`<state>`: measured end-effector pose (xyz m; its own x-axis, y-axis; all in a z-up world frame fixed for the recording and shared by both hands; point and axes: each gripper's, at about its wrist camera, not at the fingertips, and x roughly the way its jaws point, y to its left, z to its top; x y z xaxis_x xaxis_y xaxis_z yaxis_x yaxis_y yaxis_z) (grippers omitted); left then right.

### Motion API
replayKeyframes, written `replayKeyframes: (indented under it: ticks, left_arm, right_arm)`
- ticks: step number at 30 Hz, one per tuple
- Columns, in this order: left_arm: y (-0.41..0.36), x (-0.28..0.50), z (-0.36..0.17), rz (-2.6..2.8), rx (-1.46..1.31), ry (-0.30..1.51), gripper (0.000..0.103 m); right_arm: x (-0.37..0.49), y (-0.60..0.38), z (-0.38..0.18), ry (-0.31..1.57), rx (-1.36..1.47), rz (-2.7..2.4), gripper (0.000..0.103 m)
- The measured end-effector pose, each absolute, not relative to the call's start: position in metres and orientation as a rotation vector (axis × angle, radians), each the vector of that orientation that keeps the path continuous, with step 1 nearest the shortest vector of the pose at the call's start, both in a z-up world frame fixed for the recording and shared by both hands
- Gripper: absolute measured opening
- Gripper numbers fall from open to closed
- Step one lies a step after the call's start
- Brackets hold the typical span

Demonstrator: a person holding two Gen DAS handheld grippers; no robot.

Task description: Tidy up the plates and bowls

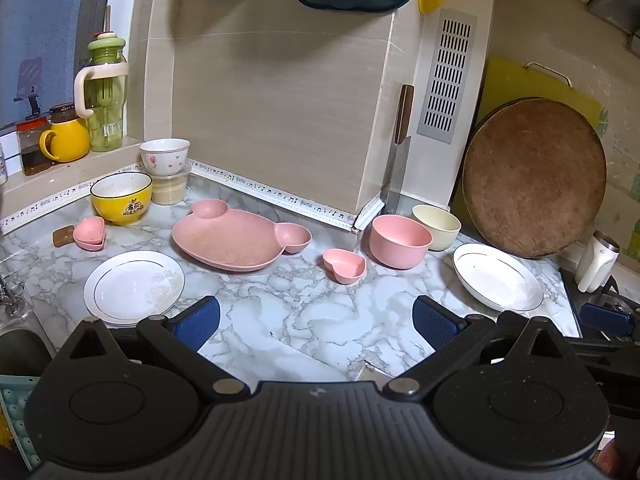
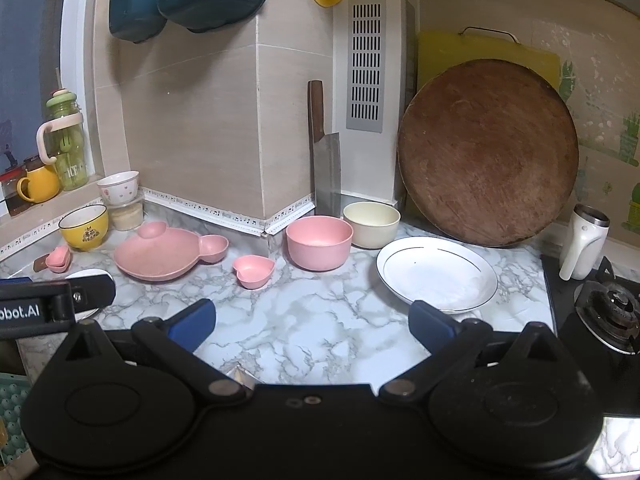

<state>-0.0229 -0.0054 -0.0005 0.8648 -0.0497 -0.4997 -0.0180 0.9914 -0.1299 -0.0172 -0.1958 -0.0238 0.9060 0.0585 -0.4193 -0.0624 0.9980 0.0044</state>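
marble counter (image 1: 312,320) under both spread, empty grippers, dishes scattered

The right gripper (image 2: 312,322) is held wide open above the marble counter (image 2: 304,320). A white plate (image 2: 436,274) is seen just beyond its right finger, behind it a pink bowl (image 2: 319,242) touching a cream bowl (image 2: 371,224).
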Motion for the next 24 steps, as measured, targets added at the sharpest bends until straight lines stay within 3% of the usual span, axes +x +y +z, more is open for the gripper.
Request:
replayKeyframes:
  ticks: [24]
  left_arm:
    - [-0.024, -0.028, 0.01, 0.035, -0.083, 0.482, 0.103]
  right_arm:
    - [-0.024, -0.212, -0.011, 0.339, -0.005, 0.083, 0.103]
